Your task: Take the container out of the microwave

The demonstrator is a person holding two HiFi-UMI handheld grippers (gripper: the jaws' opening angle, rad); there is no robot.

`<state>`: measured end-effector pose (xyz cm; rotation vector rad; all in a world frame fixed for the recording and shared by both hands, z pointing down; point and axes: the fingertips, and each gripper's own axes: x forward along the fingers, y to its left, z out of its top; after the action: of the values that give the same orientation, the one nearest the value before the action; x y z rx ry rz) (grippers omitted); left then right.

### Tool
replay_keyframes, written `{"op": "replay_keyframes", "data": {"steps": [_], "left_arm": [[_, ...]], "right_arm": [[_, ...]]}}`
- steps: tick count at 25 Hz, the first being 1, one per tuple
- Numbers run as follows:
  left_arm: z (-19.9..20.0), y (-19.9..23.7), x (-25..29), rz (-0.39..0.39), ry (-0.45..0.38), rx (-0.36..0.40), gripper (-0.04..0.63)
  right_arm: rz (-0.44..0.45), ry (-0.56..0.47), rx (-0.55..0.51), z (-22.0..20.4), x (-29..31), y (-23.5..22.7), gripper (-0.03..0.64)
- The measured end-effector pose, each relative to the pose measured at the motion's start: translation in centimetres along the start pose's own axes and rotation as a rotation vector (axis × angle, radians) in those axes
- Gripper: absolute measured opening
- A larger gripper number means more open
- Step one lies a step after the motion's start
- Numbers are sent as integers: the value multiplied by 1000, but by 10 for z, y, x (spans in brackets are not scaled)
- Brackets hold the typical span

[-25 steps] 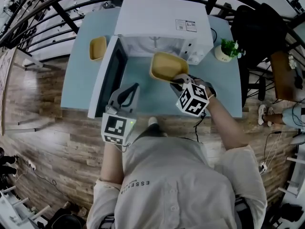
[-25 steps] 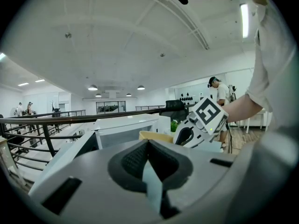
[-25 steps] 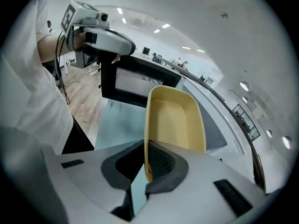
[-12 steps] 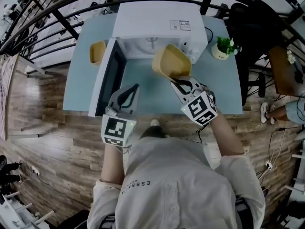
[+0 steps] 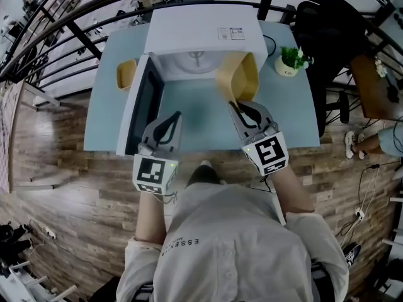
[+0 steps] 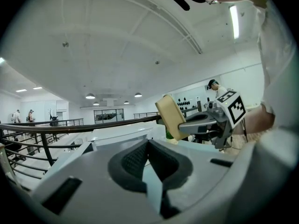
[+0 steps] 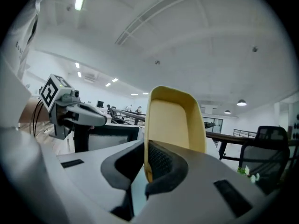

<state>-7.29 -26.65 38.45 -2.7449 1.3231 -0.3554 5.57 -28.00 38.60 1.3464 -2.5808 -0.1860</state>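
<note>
Table (image 5: 189,115): light blue. The two grippers hide part of its near edge.
Microwave (image 5: 201,33): white, at 12 o'clock on the table. Its top hides most of the inside, so only a thin strip shows.
Door (image 5: 143,102): wide open, at 9 o'clock of the microwave's mouth.
Chair (image 5: 327,24): black, at 2 o'clock past the table. A dark rail cuts across it.
Right gripper (image 5: 234,106): pinched tight on the rim of the container.
Left gripper (image 5: 177,115): jaws pressed together with nothing in them. It is at 9 o'clock of the right gripper, over the table's near part.
Container (image 5: 239,74): yellow, out of the microwave and up in the air in front of its mouth. It is tipped up on its edge, and its low rim is hidden between the pads.
Other container (image 5: 126,74): yellow, on the table at 9 o'clock of the microwave, just beside the door.
Plant (image 5: 289,60): small and green in a white pot, at 3 o'clock of the microwave.
Sticker (image 5: 230,34): on the microwave's top. The print is too small to read.
Count: two yellow containers, two grippers, one microwave, one plant.
</note>
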Motion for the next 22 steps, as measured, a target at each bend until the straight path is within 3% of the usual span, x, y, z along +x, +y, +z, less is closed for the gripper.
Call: {"op": "replay_keyframes", "data": {"steps": [4,9,22], "left_arm": [[8,-5,-4,14,-54,-20,2],[10,-15,-5,20,-77,-24,2],[17,-4,-6,85,-104,-41,2]], "right_arm": [[-69,-65,60,11,-14,-7,28],[-92,-112,112,20,-29,-11,25],[-73,-112,153,18,-29,-18,20]]}}
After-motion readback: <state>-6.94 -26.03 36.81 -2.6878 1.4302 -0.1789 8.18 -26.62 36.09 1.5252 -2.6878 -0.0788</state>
